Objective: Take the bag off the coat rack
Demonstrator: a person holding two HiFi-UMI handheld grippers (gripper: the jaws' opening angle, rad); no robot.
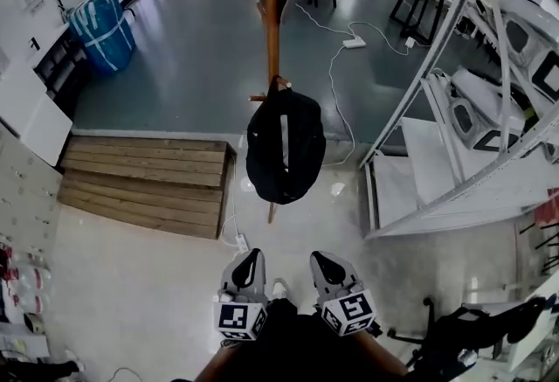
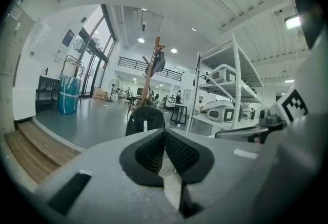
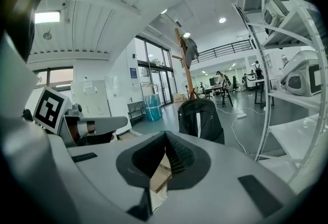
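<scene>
A black backpack [image 1: 283, 149] with a white stripe hangs from a low peg of the wooden coat rack [image 1: 272, 13] ahead of me. It also shows as the backpack [image 2: 146, 121] beyond the left jaws and the backpack [image 3: 200, 119] beyond the right jaws. My left gripper [image 1: 251, 263] and right gripper [image 1: 326, 267] are held side by side close to my body, well short of the bag. Both are shut with nothing between the pads. A grey garment [image 3: 191, 49] hangs near the top of the rack.
A white metal shelving unit [image 1: 476, 109] with white machines stands to the right. A low wooden platform [image 1: 148, 182] lies at left, a blue wrapped bundle [image 1: 101, 29] beyond it. White cables and a power strip [image 1: 354, 43] trail over the floor behind the rack. A black chair [image 1: 472, 332] is at lower right.
</scene>
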